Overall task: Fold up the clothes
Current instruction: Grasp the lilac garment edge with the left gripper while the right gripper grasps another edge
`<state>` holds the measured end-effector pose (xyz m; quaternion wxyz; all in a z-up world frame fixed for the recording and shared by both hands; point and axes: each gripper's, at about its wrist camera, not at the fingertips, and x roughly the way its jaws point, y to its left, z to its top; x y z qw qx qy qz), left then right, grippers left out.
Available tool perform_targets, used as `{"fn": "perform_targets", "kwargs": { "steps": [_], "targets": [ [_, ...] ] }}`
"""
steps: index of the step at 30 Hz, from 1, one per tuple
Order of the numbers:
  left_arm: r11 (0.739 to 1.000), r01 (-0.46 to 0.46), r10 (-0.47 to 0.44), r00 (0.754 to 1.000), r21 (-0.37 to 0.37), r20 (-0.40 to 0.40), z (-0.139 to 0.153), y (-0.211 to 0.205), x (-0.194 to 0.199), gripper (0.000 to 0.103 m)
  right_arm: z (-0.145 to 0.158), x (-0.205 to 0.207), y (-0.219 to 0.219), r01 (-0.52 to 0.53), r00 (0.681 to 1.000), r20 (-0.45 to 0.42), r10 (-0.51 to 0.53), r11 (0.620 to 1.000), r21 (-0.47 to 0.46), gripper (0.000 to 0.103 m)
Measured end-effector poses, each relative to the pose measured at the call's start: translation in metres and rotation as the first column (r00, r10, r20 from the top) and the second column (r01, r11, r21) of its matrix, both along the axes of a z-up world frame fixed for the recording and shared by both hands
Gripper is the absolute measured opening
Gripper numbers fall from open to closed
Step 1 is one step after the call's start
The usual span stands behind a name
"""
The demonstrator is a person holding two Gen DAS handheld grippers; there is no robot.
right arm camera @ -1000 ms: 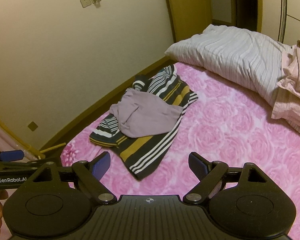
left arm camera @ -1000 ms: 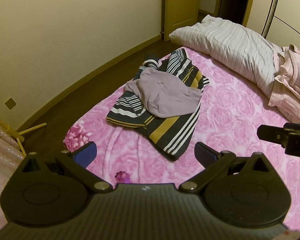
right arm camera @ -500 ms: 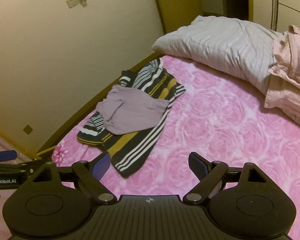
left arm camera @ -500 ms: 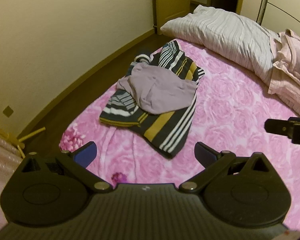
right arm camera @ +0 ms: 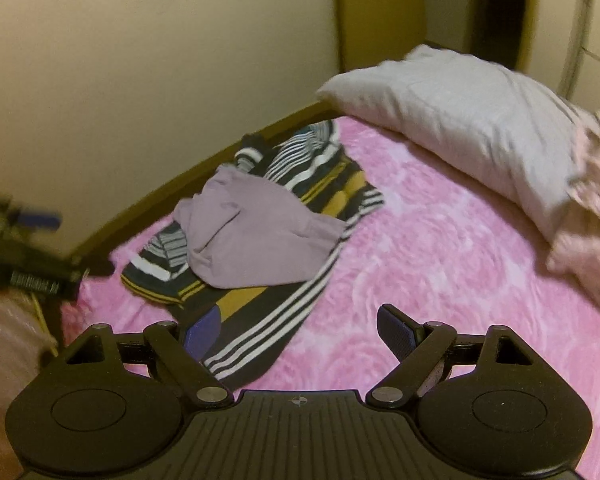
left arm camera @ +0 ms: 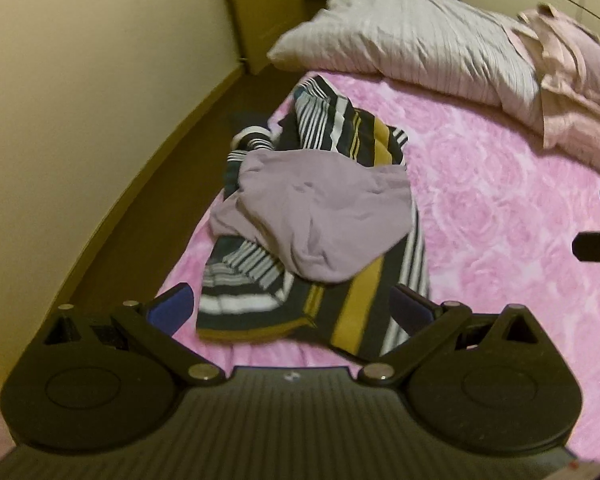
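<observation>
While both tongs, left [left arm camera: 290, 306] and right [right arm camera: 298, 330], hang spread, a lilac garment [left arm camera: 320, 216] lies atop the striped garment [left arm camera: 356, 308]; both rest on the bed [left arm camera: 500, 208].

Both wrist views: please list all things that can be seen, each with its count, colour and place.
striped garment: one, dark with white and mustard stripes, bed's left edge
plain garment: one, lilac, on the striped garment
bed cover: one, pink rose pattern
pillow: one, pale striped, head of bed
pink bedding: one heap, right of pillow
left hand-held gripper: one, black, open, above the clothes
right hand-held gripper: one, black, open
</observation>
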<state>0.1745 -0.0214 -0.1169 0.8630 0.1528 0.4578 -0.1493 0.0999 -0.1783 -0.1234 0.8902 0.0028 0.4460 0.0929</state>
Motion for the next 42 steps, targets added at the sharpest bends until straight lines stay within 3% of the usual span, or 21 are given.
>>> {"fn": "perform_targets", "kwargs": {
  "steps": [4,8,15,16,21,24,25,26,27,28,31,37,42],
  "targets": [
    [0.995,0.098,-0.098,0.995,0.000,-0.027,-0.041,0.010,0.049,0.091,-0.039,0.028,0.030,-0.110,0.994,-0.014,0.110,0.989,-0.100,0.082],
    [0.988,0.145,-0.148,0.988,-0.046,-0.053,-0.087,0.009,0.096,0.083,-0.091,0.061,0.048,-0.244,0.970,-0.044,0.240,0.952,-0.182,0.082],
    [0.981,0.169,-0.178,0.978,-0.094,-0.106,-0.153,-0.002,0.146,0.059,-0.167,0.139,0.039,-0.304,0.952,-0.050,0.301,0.925,-0.229,0.081],
    [0.979,0.175,-0.186,0.977,-0.101,-0.104,-0.155,-0.003,0.148,0.056,-0.174,0.152,0.037,-0.312,0.950,-0.043,0.310,0.923,-0.225,0.081],
    [0.972,0.167,-0.184,0.979,-0.165,-0.094,-0.150,0.010,0.146,0.021,-0.194,0.210,0.035,-0.368,0.927,-0.018,0.375,0.898,-0.244,0.078],
    [0.968,0.175,-0.191,0.979,-0.179,-0.073,-0.140,0.022,0.142,0.014,-0.207,0.236,0.035,-0.393,0.919,-0.054,0.391,0.898,-0.198,0.077],
    [0.967,0.174,-0.191,0.979,-0.187,-0.074,-0.137,0.025,0.141,0.013,-0.209,0.240,0.034,-0.401,0.916,-0.063,0.396,0.897,-0.184,0.075],
    [0.965,0.175,-0.193,0.978,-0.195,-0.075,-0.135,0.028,0.141,0.013,-0.209,0.241,0.033,-0.405,0.914,-0.072,0.399,0.901,-0.158,0.057],
    [0.963,0.178,-0.195,0.978,-0.200,-0.071,-0.132,0.030,0.141,0.012,-0.207,0.242,0.030,-0.411,0.911,-0.093,0.403,0.906,-0.104,0.037],
    [0.962,0.180,-0.197,0.978,-0.204,-0.066,-0.129,0.030,0.140,0.012,-0.205,0.241,0.030,-0.398,0.915,-0.114,0.388,0.913,-0.087,0.000],
    [0.962,0.192,-0.205,0.978,-0.194,-0.048,-0.118,0.030,0.135,0.012,-0.192,0.225,0.036,-0.372,0.926,-0.123,0.358,0.920,-0.121,0.000],
    [0.952,0.230,-0.235,0.972,-0.200,-0.003,-0.079,0.023,0.110,0.011,-0.140,0.168,0.028,-0.265,0.964,-0.054,0.260,0.956,-0.122,0.000],
    [0.913,0.338,-0.344,0.939,-0.230,0.015,-0.044,-0.018,0.049,0.011,-0.096,0.083,-0.017,-0.096,0.995,-0.020,0.094,0.987,-0.125,0.000]
  ]
}}
